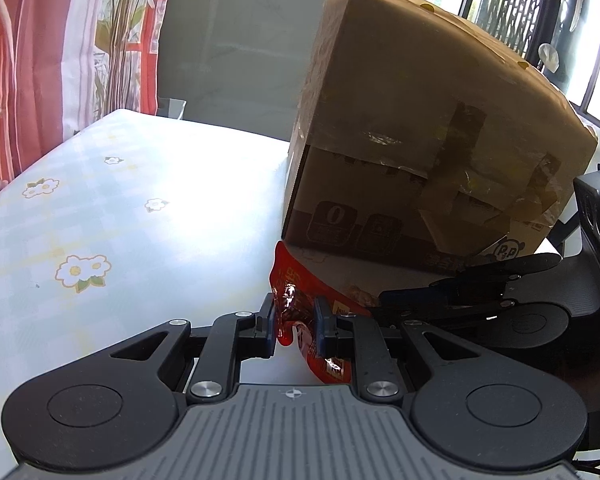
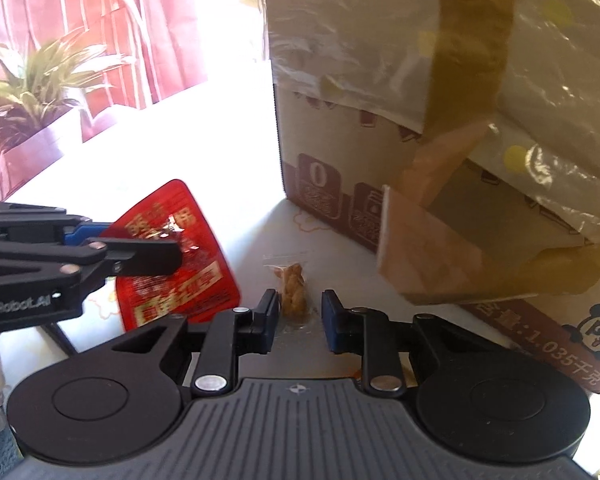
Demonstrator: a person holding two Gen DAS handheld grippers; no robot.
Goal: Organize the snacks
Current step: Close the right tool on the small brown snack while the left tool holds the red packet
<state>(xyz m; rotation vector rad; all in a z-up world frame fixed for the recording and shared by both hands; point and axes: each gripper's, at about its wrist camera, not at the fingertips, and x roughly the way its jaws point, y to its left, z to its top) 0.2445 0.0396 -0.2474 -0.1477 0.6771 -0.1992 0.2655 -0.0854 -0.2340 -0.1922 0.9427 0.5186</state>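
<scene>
My left gripper (image 1: 295, 322) is shut on a red snack packet (image 1: 300, 300) and holds it just above the table, near the front corner of a taped cardboard box (image 1: 420, 128). The packet (image 2: 176, 256) and the left gripper (image 2: 140, 254) also show at the left of the right wrist view. My right gripper (image 2: 300, 316) is open, its pads on either side of a small clear-wrapped brown snack (image 2: 293, 290) lying on the table in front of the box (image 2: 440, 100). The right gripper (image 1: 480, 284) shows at the right of the left wrist view.
The table has a white floral cloth (image 1: 100, 220). A torn box flap (image 2: 428, 240) hangs out to the right of my right gripper. A potted plant (image 2: 28, 92) and a red chair (image 2: 80, 20) stand beyond the table's far left edge.
</scene>
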